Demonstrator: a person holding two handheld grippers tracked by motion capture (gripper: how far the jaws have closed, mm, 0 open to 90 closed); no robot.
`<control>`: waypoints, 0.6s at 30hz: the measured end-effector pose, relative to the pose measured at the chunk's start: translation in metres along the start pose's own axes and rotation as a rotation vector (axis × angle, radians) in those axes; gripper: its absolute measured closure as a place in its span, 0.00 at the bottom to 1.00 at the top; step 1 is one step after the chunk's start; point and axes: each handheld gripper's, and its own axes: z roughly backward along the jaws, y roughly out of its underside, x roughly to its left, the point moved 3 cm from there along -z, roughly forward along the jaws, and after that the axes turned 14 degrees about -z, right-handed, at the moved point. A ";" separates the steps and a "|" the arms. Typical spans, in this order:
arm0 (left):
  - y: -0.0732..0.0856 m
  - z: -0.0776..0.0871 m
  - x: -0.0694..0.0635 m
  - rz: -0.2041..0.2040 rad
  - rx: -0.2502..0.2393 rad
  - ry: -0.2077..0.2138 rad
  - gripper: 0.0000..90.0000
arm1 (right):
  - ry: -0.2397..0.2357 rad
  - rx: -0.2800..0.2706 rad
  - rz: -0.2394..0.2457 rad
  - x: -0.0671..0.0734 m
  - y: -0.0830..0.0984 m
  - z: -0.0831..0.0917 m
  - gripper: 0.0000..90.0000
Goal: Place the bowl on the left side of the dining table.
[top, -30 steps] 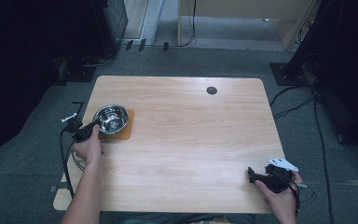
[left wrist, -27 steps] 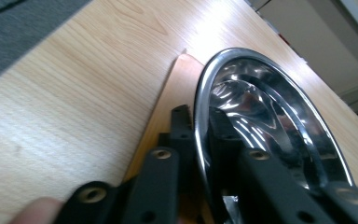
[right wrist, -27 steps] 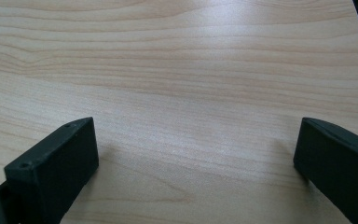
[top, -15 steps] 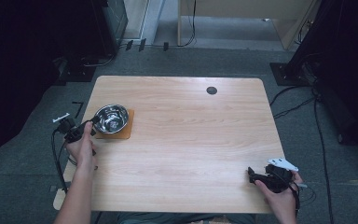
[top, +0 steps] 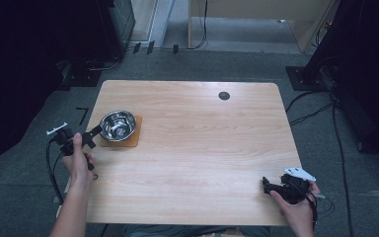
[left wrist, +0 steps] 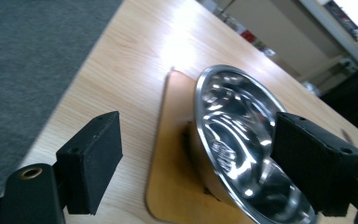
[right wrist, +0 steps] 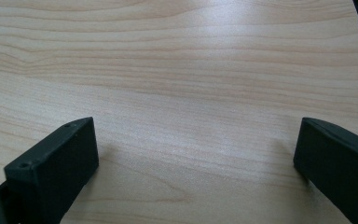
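Plainly, the left gripper (top: 93, 137) has its jaws standing wide apart, and they have just been closing a little after springing open; nothing is pressed between the pads. In the left gripper view the two black pads frame the steel bowl (left wrist: 242, 149): the left pad sits over bare wood beside the mat, and the right pad overlaps the bowl's far rim in the picture, though whether it touches the metal cannot be told. From the high view the jaw tips lie just beside the bowl's left rim, apart from it. The bowl (top: 118, 125) stands upright on a thin orange-brown mat (top: 132, 140) near the left edge of the wooden table (top: 197, 163), with the mat's near corner jutting out past the bowl. The left hand (top: 79, 160) holding the gripper hangs at the table's left edge, its cable looping down over the grey carpet (top: 24, 163).

The right gripper (top: 271, 186) also has its jaws wide, and between them lies only bare wood grain (right wrist: 191, 116). It rests low at the table's near right corner, held by the right hand (top: 296, 205), well apart from the bowl. A small dark round hole (top: 224, 95) sits in the tabletop toward the far side.
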 end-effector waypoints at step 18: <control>0.007 -0.012 -0.017 0.032 0.025 0.074 0.39 | 0.000 0.000 0.000 0.000 0.000 0.000 0.00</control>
